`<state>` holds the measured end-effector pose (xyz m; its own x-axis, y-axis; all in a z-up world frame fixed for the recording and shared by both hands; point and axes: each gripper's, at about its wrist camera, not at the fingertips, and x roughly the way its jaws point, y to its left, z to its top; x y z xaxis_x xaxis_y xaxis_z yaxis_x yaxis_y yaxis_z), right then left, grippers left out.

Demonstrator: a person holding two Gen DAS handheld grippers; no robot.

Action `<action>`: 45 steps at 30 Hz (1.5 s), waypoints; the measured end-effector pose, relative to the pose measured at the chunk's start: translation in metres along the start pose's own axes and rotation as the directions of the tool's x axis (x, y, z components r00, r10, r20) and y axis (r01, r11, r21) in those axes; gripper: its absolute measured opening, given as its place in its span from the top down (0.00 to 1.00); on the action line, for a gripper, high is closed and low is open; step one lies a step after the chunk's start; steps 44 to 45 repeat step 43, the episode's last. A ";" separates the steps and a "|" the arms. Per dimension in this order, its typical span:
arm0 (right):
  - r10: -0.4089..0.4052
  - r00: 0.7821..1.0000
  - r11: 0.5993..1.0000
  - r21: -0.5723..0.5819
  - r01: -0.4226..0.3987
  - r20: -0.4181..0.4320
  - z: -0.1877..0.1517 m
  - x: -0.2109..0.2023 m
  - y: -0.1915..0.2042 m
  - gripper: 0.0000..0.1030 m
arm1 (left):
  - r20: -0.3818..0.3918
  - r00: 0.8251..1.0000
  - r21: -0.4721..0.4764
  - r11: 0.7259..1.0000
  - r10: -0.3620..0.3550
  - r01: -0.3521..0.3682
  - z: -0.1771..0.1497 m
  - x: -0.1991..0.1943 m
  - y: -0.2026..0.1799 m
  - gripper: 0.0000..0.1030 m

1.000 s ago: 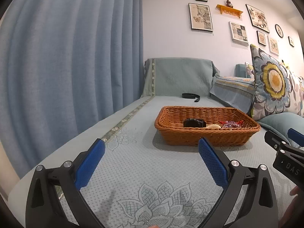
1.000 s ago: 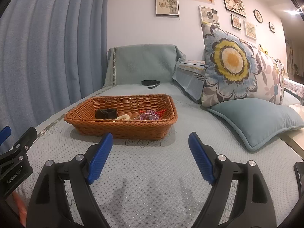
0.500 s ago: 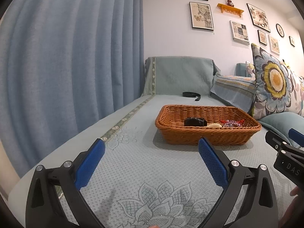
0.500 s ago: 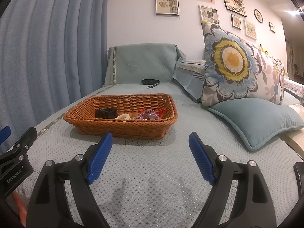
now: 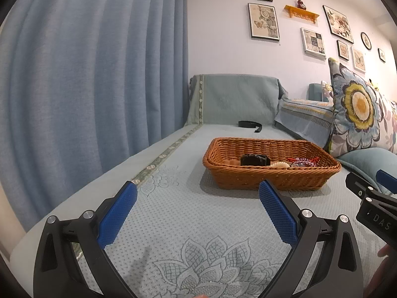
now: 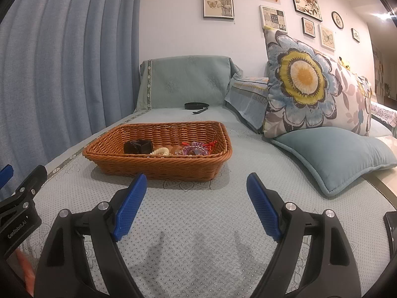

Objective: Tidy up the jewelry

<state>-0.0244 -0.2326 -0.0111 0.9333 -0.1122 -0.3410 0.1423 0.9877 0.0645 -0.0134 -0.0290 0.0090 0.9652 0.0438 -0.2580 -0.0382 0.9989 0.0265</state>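
A brown wicker basket (image 5: 260, 146) (image 6: 158, 166) rests on the grey-green sofa cover. Inside it lie a small dark box (image 6: 138, 146) (image 5: 255, 160), a cream bead bracelet (image 6: 160, 151) and a purple beaded piece with red cord (image 6: 196, 148) (image 5: 304, 161). My left gripper (image 5: 197, 196) hovers low over the cover, short of the basket's near left corner, open with nothing between its blue pads. To the basket's near side my right gripper (image 6: 196, 187) is open too and holds nothing. Each gripper shows at the edge of the other's view.
A black strap (image 6: 196, 106) lies on the cover beyond the basket. A flowered pillow (image 6: 307, 84) and a plain teal cushion (image 6: 337, 154) lie at the right. Blue curtains (image 5: 86, 74) hang along the left edge.
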 end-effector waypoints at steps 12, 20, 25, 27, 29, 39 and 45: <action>0.000 1.000 1.000 0.005 0.000 -0.002 0.000 -0.001 -0.001 0.21 | -0.003 1.000 0.007 1.000 0.001 -0.001 0.000 0.001 -0.001 0.08; -0.001 1.000 1.000 -0.001 0.001 -0.004 0.001 -0.001 -0.001 0.21 | 0.002 1.000 0.037 0.999 0.015 -0.015 -0.001 -0.001 -0.010 0.08; 0.000 1.000 1.000 -0.001 0.000 -0.007 0.001 0.000 0.000 0.21 | -0.019 0.999 0.060 0.998 0.039 -0.038 -0.001 0.003 -0.014 0.08; 0.001 1.000 1.000 0.000 -0.001 -0.009 0.001 0.000 0.000 0.21 | -0.024 0.999 0.069 0.997 0.044 -0.042 -0.001 0.004 -0.016 0.08; 0.000 1.000 1.000 -0.001 0.000 -0.010 0.001 0.000 0.000 0.21 | -0.025 0.998 0.072 0.996 0.049 -0.047 0.000 0.005 -0.016 0.08; 0.000 1.000 1.000 -0.001 0.000 -0.011 0.002 0.000 0.000 0.21 | -0.030 0.999 0.045 0.999 0.018 -0.017 0.000 0.005 -0.010 0.08; 0.000 1.000 1.000 -0.001 0.000 -0.012 0.002 0.000 0.000 0.21 | -0.024 1.000 0.043 0.999 0.010 -0.009 -0.001 0.003 -0.009 0.08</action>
